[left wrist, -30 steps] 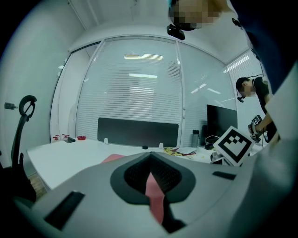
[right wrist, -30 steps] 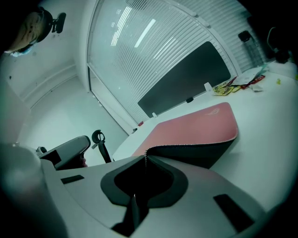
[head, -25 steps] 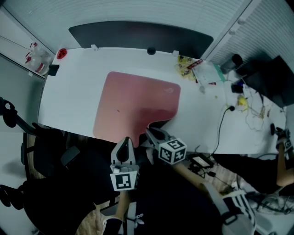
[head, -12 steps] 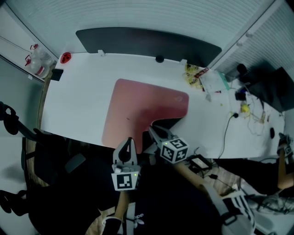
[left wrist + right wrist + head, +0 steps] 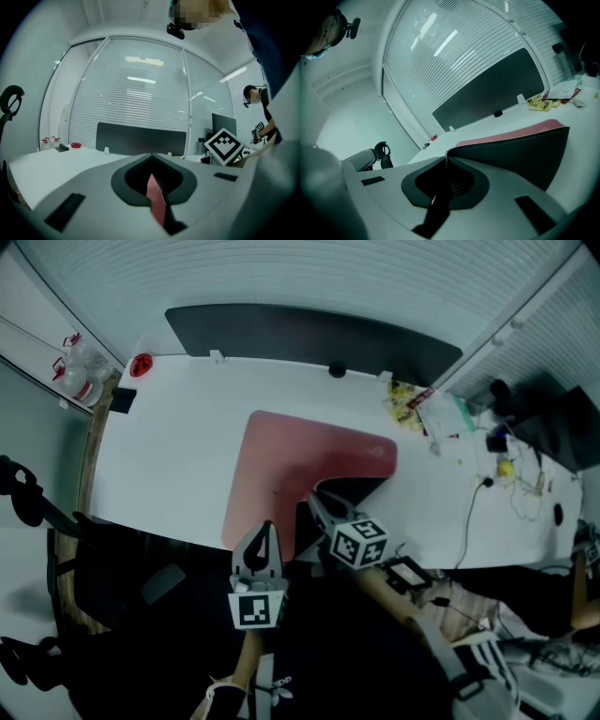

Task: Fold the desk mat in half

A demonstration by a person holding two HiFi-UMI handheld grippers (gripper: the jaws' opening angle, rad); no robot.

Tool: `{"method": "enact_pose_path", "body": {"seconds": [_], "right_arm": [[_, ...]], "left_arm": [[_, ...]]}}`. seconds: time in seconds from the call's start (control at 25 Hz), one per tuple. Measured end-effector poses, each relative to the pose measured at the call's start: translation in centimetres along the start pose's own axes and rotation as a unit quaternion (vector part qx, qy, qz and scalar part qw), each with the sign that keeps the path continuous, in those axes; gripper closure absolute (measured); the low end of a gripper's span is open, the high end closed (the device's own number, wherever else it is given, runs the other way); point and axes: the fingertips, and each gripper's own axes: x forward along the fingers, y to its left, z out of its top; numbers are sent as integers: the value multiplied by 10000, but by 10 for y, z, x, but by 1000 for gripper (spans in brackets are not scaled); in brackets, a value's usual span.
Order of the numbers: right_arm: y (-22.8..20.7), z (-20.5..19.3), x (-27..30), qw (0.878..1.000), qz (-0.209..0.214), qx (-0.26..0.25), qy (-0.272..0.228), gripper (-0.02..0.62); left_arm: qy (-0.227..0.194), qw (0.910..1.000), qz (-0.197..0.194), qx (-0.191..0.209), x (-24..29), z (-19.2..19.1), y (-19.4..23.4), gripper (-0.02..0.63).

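Observation:
A pink desk mat [image 5: 300,451] lies on the white desk [image 5: 178,446]. Its near right corner is lifted and curled over, showing the black underside [image 5: 352,489]. My right gripper [image 5: 313,504] is shut on that corner; in the right gripper view the mat's stitched edge runs from the gripper [image 5: 446,160] into a raised black flap [image 5: 520,150] with the pink top [image 5: 543,125] behind it. My left gripper [image 5: 266,531] is shut on the mat's near edge. A thin pink strip of mat [image 5: 157,201] shows between the left gripper's [image 5: 151,161] jaws.
A black divider panel [image 5: 309,334] stands along the desk's far edge. A small red object [image 5: 141,363] and a dark flat item [image 5: 122,400] sit at the far left corner. Snack packets [image 5: 408,399], papers and cables [image 5: 483,486] crowd the right side. A chair [image 5: 33,498] stands at the left.
The right gripper has raised the mat's near right corner further, so more black underside shows. The left gripper keeps its hold on the near edge.

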Motion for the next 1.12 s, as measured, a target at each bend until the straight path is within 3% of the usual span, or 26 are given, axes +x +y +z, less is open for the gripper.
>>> {"method": "enact_pose_path", "body": {"seconds": [0.48,1.12], "right_arm": [[10,25,43,9996,-98,-62,-267,581],[13,53,99,9996,-35,11,-273,581]], "left_arm": [[6,9998,-175,-68,10,3,33,604],[81,9997,-192,-123,38,5,64,604]]}}
